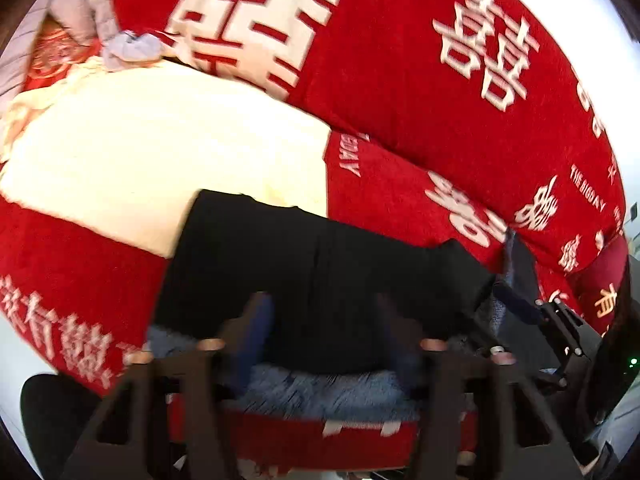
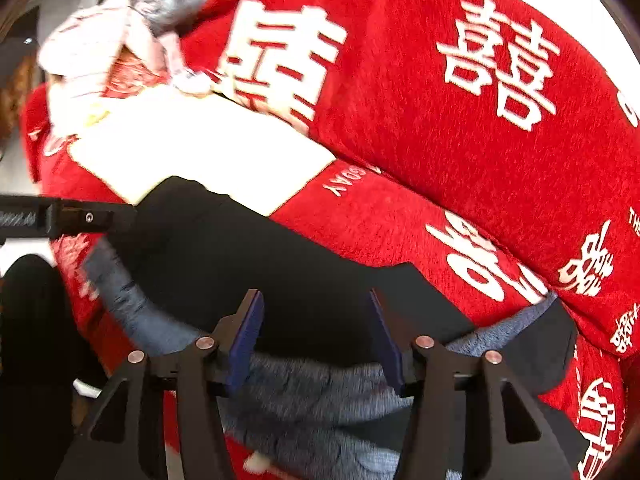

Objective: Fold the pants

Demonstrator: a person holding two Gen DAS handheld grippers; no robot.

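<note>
I see a red blanket (image 1: 400, 92) with large white characters covering the bed, a cream cloth (image 1: 160, 160) lying on it, a crumpled grey-and-pink garment (image 2: 120, 32) heaped at its far left, touching the cream cloth's far edge

My left gripper (image 1: 324, 320) points steeply down, jaws apart, nothing pinched between its blue pads. My right gripper (image 2: 316, 324) tilts down likewise, jaws parted and gripping nothing. The right one also shows at the right edge of the left view.
</note>
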